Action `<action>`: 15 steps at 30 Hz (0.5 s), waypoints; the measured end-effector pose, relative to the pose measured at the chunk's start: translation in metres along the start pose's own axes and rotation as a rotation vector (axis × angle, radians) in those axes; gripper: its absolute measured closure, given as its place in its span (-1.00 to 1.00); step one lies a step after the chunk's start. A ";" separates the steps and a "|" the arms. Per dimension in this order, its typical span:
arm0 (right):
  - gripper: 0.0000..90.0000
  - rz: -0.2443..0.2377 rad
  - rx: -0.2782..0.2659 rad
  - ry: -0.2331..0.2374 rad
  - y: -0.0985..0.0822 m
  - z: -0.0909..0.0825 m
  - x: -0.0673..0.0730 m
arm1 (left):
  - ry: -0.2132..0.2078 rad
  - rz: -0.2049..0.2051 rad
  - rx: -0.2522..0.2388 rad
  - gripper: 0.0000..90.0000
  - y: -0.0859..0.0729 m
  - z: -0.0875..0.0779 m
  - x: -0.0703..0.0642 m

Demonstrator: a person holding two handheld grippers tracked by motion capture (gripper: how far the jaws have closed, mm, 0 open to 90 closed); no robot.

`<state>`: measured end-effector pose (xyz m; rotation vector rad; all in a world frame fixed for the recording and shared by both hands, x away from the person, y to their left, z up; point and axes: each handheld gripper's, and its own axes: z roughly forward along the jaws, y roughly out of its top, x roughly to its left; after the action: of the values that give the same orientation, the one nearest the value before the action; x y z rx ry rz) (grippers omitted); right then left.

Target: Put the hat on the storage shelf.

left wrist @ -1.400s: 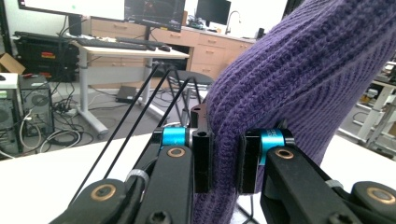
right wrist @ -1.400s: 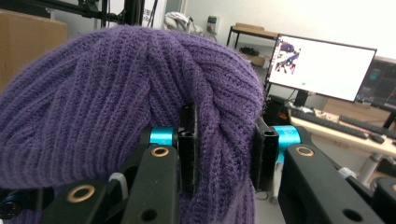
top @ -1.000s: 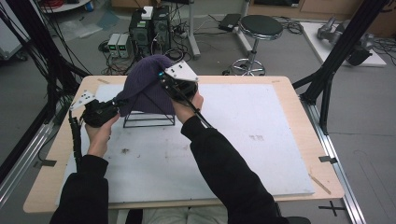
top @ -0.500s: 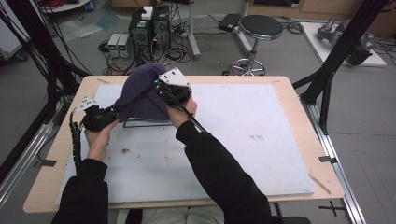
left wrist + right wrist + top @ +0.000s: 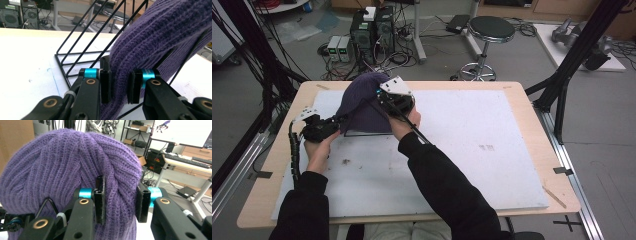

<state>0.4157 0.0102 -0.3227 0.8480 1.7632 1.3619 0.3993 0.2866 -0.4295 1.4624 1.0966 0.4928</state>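
Pulling the hat (image 5: 362, 102) down over the rack (image 5: 367, 132) is the step I am working, at the far left of the counter (image 5: 492, 165). My left tool (image 5: 116, 86) is pinching the knit at the hat's left edge, its jaws nearly closed with a fold of purple cloth between the pads. They have just been easing apart a little, yet the cloth is sitting squeezed between them. My right tool (image 5: 120, 205) is gripping a bunched ridge of knit on the hat's right side, jaws narrow, cloth filling the gap.

To do this well, I am judging that both sides should be drawn down evenly, so the brim is not snagging on a rack wire. I should be keeping the pull gentle, since the knit is stretching and the light rack may be tipping or sliding. Letting go only once the hat is hanging settled seems wise.

Much is hidden from me. From above, the hat is covering most of the rack, so I cannot tell how far its brim is reaching. My right hand (image 5: 404, 120) is blocking the rack's right end. In the left tool view, the wires are running behind the knit.
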 end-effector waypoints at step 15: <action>-0.09 -0.016 0.014 0.025 0.005 -0.005 -0.007 | 0.000 -0.088 -0.041 0.11 0.001 -0.002 -0.001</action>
<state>0.4152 0.0028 -0.3163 0.8260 1.7967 1.3563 0.3975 0.2874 -0.4278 1.3726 1.1395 0.4499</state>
